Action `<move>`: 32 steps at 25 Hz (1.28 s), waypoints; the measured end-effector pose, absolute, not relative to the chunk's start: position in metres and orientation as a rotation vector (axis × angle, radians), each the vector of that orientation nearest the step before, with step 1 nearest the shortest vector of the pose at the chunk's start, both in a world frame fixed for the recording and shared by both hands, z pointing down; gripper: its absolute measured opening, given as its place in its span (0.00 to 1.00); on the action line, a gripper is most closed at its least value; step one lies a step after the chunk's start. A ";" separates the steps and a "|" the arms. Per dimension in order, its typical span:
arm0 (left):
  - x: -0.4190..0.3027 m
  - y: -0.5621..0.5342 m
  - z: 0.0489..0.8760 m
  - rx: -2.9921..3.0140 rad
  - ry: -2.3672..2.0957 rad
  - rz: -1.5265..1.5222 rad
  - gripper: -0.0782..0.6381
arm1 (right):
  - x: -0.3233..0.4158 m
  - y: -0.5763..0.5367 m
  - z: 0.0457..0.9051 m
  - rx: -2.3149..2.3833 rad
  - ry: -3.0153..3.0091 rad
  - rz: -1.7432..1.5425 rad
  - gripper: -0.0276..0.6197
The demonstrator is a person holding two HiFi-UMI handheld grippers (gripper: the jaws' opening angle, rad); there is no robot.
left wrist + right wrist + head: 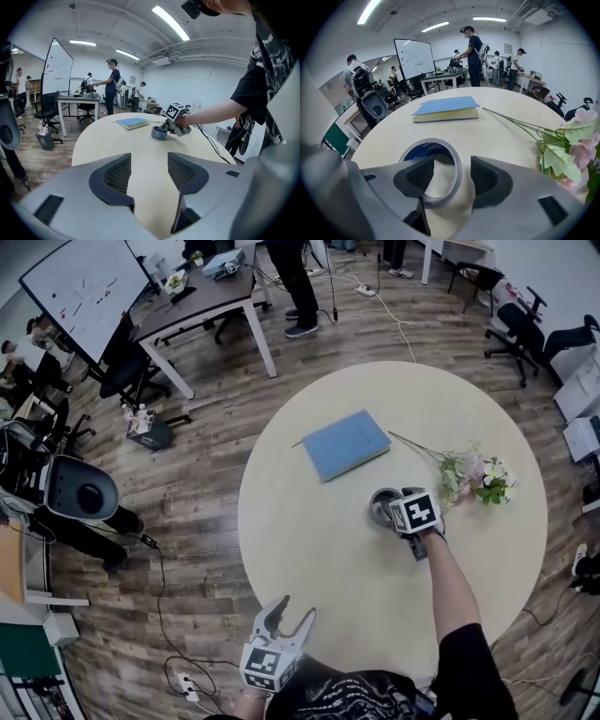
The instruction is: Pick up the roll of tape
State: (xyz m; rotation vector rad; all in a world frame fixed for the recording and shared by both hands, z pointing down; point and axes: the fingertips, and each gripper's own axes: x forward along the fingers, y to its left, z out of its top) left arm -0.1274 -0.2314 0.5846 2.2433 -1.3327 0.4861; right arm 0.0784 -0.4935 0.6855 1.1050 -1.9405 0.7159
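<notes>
**A:** What takes up most of the scene?

**B:** A wood-plank floor (pixel 206 474). On it stands a large, round, cream table (pixel 309 559) that fills the middle of the head view. A desk (pixel 202 301) and a whiteboard (pixel 89 292) stand farther off.

**A:** What lies on the table?

**B:** The biggest thing is a blue book (pixel 345 444), closed and flat, toward the far side. To its right lies a spray of flowers (pixel 480 479) with pale pink blooms and green leaves. Its long stems point back toward the book.

**A:** And the grippers?

**B:** The left gripper (pixel 292 610) hovers at the table's near edge, well apart from everything else. Its fingers (pixel 115 176) stand wide, with only bare table between them. The right gripper (pixel 452 174) is out over the table on an outstretched arm (pixel 450 587). It tilts down onto the roll of tape (pixel 380 507).

**A:** Where exactly is that roll?

**B:** It lies flat on the table between the book and the flowers, nearer the person than either. It is a grey ring with a blue inner face. The right gripper's fingers (pixel 492 180) stand apart, astride the ring's right-hand wall. One finger is over the hole and the other is outside the ring. A gap shows on each side of the wall, so the pads do not press on it.
</notes>
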 end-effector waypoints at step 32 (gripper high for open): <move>-0.105 -0.224 0.579 2.294 -1.315 0.455 0.46 | 0.105 -0.484 0.590 1.472 -2.046 0.551 0.15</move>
